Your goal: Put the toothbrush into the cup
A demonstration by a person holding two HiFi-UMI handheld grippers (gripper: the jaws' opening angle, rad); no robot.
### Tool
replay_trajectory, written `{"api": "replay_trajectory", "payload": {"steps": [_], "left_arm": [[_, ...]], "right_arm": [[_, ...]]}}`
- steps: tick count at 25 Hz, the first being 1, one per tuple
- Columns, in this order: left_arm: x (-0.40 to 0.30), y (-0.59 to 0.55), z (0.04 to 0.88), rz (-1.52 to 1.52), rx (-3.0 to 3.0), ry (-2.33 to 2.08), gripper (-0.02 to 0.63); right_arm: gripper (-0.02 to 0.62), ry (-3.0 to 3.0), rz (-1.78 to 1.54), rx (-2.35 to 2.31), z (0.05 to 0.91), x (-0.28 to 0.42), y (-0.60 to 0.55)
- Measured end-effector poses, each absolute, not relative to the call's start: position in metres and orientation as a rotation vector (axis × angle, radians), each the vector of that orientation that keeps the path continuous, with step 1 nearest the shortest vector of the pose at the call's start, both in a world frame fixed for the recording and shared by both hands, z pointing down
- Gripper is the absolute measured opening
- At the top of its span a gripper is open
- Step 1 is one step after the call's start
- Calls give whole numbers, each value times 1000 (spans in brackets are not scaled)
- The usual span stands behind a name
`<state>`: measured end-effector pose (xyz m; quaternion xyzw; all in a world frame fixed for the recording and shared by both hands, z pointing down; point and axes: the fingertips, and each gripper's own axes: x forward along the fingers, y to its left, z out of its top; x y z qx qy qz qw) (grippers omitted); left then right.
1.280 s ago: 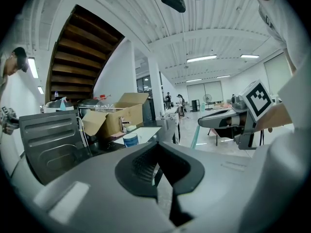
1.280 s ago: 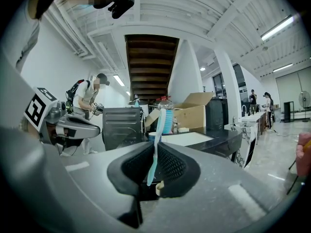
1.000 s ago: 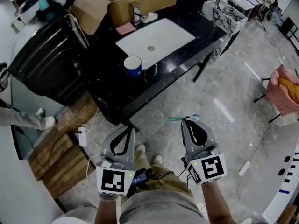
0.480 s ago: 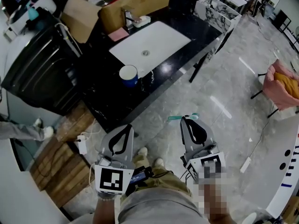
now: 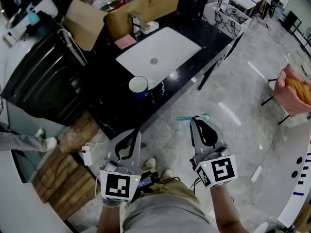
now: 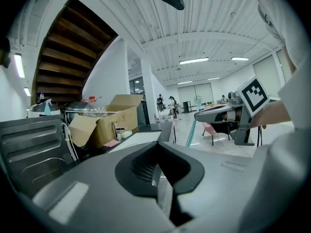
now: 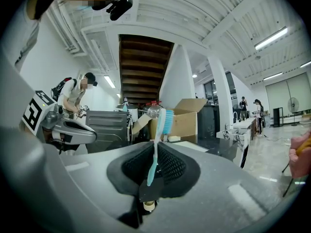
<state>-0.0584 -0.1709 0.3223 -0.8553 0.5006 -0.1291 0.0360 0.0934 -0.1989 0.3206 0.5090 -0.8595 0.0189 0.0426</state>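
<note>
A teal toothbrush (image 5: 191, 117) lies crosswise at the tips of my right gripper (image 5: 197, 120), which is shut on its handle. In the right gripper view the toothbrush (image 7: 156, 144) stands upright between the jaws, bristle head on top. The blue cup (image 5: 138, 87), white inside, stands upright on the black counter (image 5: 116, 106) beside the sink, ahead and left of the right gripper. My left gripper (image 5: 134, 132) hovers near the counter's front edge, shut with nothing in it. In the left gripper view, the toothbrush (image 6: 191, 131) and right gripper (image 6: 221, 114) show to the right.
A white sink basin (image 5: 158, 50) with a faucet (image 5: 134, 22) is set in the counter. A cardboard box (image 5: 85, 16) and a black bin (image 5: 41, 76) stand at the left. Wooden planks (image 5: 68, 154) and a power strip (image 5: 87, 142) lie on the floor; a pink chair (image 5: 291, 89) stands right.
Both grippers have moved forward toward the counter, so the cup sits nearer to them. The right gripper still grips the toothbrush; the left stays shut.
</note>
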Motion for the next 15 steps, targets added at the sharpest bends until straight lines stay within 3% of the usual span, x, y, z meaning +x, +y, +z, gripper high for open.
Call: {"api": "replay_trajectory", "payload": {"steps": [15], "left_arm": [[-76,-199,325,-385,-2645,1506,12]], "right_arm": [[25,-2679,-22,1559,298,57,-249]]}}
